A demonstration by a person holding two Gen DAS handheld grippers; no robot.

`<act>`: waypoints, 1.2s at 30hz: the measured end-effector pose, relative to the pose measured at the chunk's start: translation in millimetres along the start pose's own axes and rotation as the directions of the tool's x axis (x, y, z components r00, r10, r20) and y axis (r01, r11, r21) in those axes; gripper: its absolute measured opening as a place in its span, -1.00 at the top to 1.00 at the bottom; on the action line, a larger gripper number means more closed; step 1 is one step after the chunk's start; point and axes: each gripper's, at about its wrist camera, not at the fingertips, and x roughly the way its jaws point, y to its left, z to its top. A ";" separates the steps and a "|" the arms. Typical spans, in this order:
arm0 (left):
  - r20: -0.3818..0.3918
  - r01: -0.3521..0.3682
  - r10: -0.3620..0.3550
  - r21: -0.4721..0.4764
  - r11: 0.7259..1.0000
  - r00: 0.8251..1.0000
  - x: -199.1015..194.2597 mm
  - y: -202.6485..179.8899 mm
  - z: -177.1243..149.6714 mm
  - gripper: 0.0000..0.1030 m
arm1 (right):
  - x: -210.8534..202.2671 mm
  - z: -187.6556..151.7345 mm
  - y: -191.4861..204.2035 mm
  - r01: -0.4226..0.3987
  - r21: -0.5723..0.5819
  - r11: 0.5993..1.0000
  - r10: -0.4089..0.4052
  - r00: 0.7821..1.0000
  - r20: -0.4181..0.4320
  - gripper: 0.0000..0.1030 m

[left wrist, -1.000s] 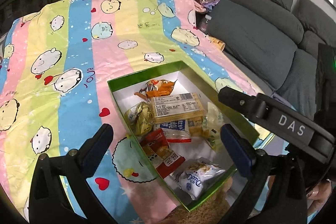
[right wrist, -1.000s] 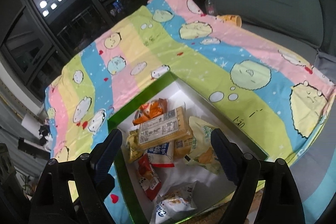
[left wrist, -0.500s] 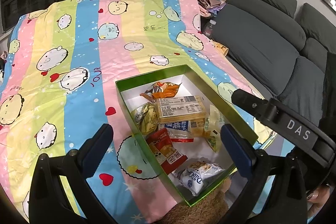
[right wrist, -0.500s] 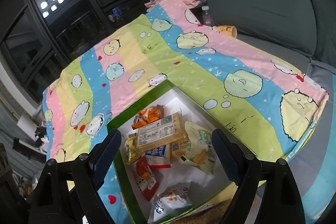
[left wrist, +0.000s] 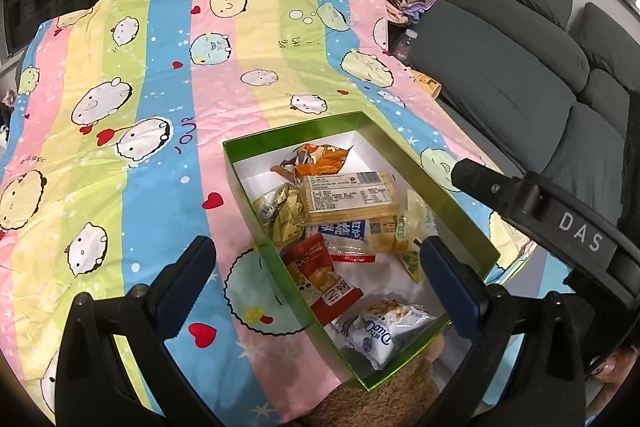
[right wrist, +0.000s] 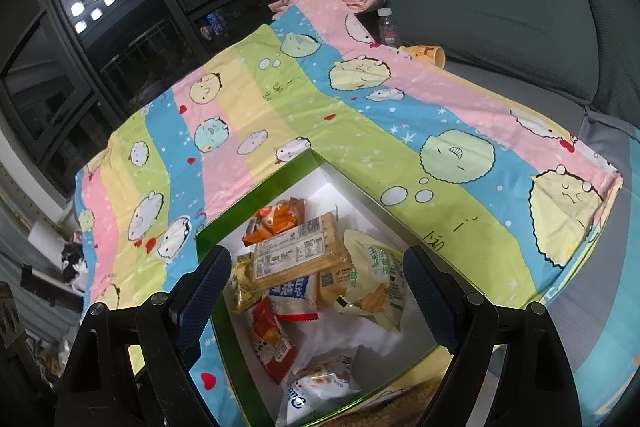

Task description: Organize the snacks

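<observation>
Snacks: a heap of packets is lying inside the green box (left wrist: 432,187), which is sitting on the striped cloth near its front edge.
Sofa (left wrist: 500,75): grey cushions are running along the right side, just beside the cloth.
Striped cloth (left wrist: 140,131): pastel bands with cartoon animals are covering the surface under the box; what is carrying it cannot be told.
Green box: open-topped, white inside, its near corner is resting against a brown furry thing (left wrist: 376,403).
Left tongs (left wrist: 320,275): hovering above the box's left wall with the jaws standing wide apart, nothing between them.
Right tongs (right wrist: 316,287): hovering over the box's middle, jaws wide apart and gripping nothing; the right tool's black arm is showing at the right of the left wrist view.
Cracker pack (left wrist: 348,197): pale yellow with a white label, lying on top of the heap.
Green-and-white bag (right wrist: 372,287): leaning toward the box's right wall.
White bag (left wrist: 384,327): lying alone at the near end.
Red packet (left wrist: 320,273): lying along the left wall, between the white bag and the heap.
Orange packet (left wrist: 320,163): sitting at the far end, behind the cracker pack.
Gold packet (left wrist: 280,211): tucked beside the cracker pack, against the left wall.
</observation>
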 end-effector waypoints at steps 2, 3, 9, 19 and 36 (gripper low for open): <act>-0.003 -0.005 0.005 -0.001 1.000 1.000 0.8 0.2 -0.2 -0.99 | 0.1 -0.3 0.4 -0.001 -0.002 1.000 0.001 1.000 -0.001 -0.71; -0.004 -0.003 0.003 -0.002 1.000 1.000 0.8 0.4 -0.1 -0.99 | 0.7 -0.6 0.7 -0.002 -0.002 1.000 0.002 1.000 -0.002 -0.71; 0.000 0.002 -0.002 -0.010 1.000 1.000 -0.1 1.6 -0.1 -0.99 | 3.6 -1.8 3.8 0.003 -0.009 1.000 -0.003 1.000 -0.007 -0.71; -0.006 0.018 -0.018 -0.014 1.000 1.000 0.8 2.8 0.1 -0.99 | 5.8 -2.2 1.4 0.016 -0.005 1.000 -0.016 1.000 -0.011 -0.71; 0.004 0.003 -0.003 -0.015 1.000 1.000 -5.1 6.7 1.2 -0.99 | 5.1 -1.0 2.7 0.084 -0.018 0.996 -0.084 0.996 -0.009 -0.71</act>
